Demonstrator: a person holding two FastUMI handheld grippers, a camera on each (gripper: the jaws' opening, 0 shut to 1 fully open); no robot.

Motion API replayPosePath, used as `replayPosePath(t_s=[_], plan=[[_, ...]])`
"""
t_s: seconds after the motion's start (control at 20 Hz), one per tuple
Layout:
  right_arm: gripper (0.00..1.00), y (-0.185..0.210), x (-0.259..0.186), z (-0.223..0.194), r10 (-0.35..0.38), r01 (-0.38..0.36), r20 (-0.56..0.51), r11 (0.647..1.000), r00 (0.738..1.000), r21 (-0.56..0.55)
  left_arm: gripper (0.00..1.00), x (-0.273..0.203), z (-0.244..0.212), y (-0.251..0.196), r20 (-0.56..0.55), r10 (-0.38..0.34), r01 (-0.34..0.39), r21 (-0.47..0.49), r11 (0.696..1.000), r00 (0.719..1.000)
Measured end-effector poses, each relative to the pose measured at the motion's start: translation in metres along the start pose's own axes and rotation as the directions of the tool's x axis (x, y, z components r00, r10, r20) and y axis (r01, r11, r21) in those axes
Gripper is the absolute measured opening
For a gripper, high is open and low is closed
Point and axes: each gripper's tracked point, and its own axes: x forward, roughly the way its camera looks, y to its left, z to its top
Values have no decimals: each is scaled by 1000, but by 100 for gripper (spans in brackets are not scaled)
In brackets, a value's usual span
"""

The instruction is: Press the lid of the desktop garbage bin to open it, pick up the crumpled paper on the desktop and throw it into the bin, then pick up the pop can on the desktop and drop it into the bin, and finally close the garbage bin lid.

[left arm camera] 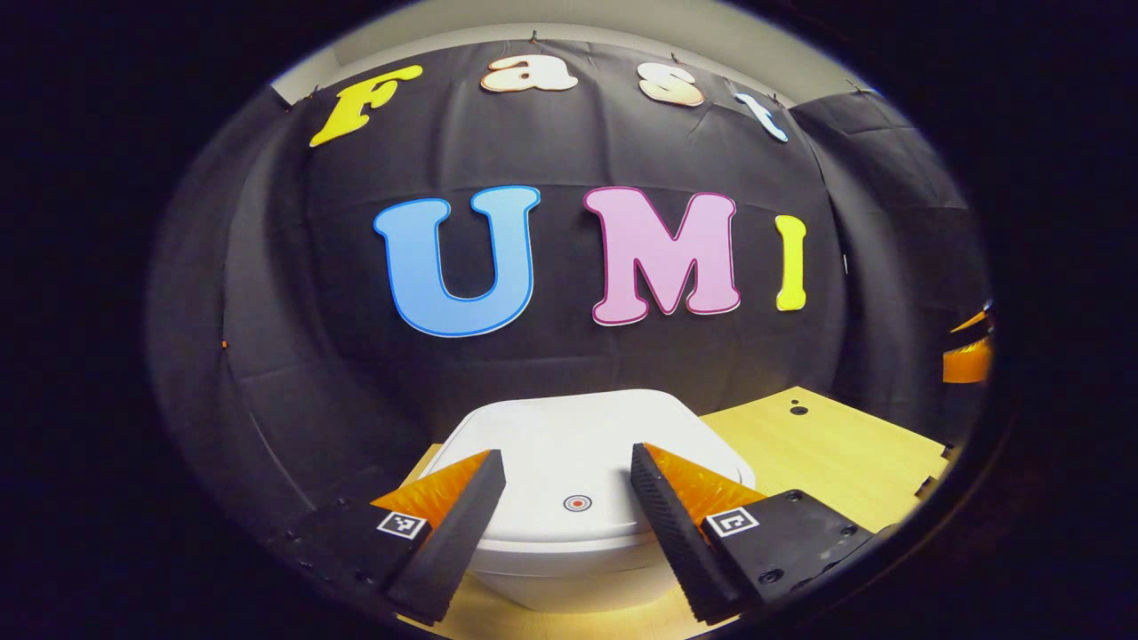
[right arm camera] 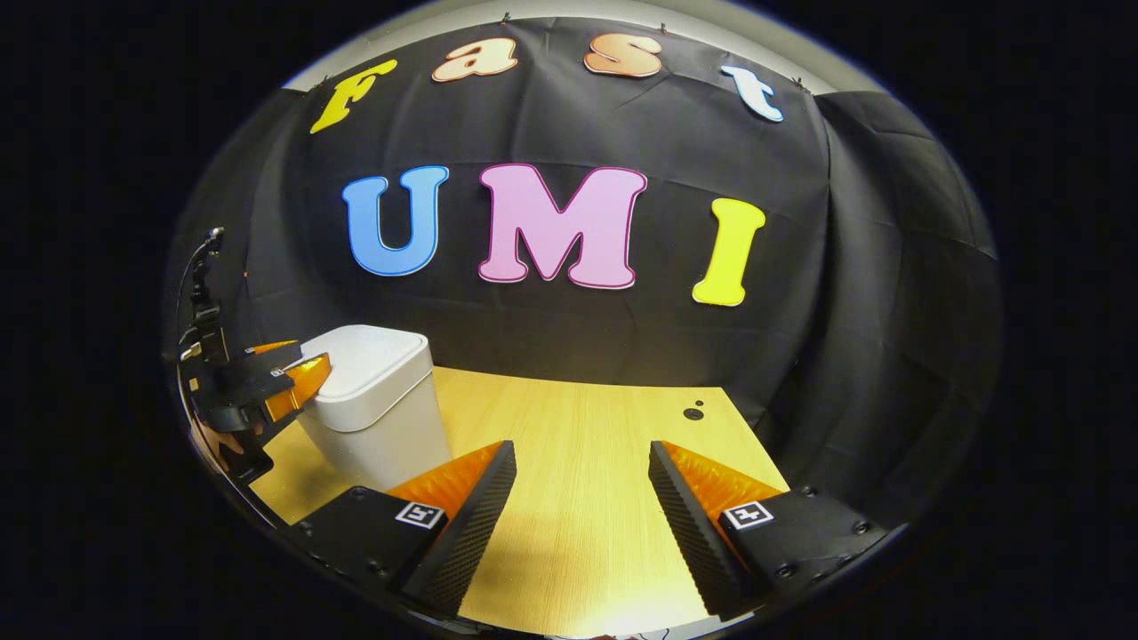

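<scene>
**Two grippers spread wide, bin lid down**

Both of my grippers hold nothing, their fingers set wide apart. In the left gripper view, my left gripper [left arm camera: 566,476] hangs just above the near edge of the white garbage bin [left arm camera: 569,542], one finger to each side of a small round red-and-white mark [left arm camera: 578,503] on the lid [left arm camera: 587,444]. Whether the fingers touch the lid I cannot tell. The lid lies flat and shut. The bin stands on the pale wooden tabletop [left arm camera: 827,453], close to its left edge. In the right gripper view, my right gripper [right arm camera: 582,476] hovers over bare wood, well apart from the bin, which sits far to its left with my left gripper at the lid. Two dark holes [right arm camera: 693,412] mark the tabletop's far right part.
</scene>
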Motion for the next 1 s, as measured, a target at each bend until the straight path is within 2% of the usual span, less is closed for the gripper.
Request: replayPosePath(t_s=[0.2, 0.3, 0.4, 0.6, 0.7, 0.8, 0.9, 1.0], plan=[[97, 7, -10, -6, -10, 10, 26, 1000, 1000, 4, 98, -2, 4, 0, 51, 2, -1, -13, 1000, 999], [97, 13, -18, -1, -7, 6, 48, 1000, 999, 21, 97, -9, 8, 1, 25, 14, -14, -32, 999, 1000], [97, 15, -28, 11, -15, 13, 91, 1000, 996, 22, 95, -27, 42, -4, 97, 30, -23, -64, 998, 995], [97, 21, -54, 41, -26, 15, 200, 998, 980, 55, 93, -87, 112, -20, 279, 79, -85, 8, 996, 957], [97, 21, -67, 54, -35, 16, 256, 997, 966, 77, 93, -119, 135, -43, 332, 56, -60, 0, 998, 942], [97, 26, -79, 65, -36, 9, 308, 996, 951, 89, 93, -141, 136, -60, 331, 33, -24, -29, 999, 943], [96, 30, -89, 72, -31, 4, 347, 997, 937, 78, 95, -158, 131, -66, 321, 34, -24, -34, 999, 946], [97, 38, -93, 69, -14, -14, 356, 997, 934, 76, 95, -169, 121, -66, 301, 44, -31, -45, 998, 953]])
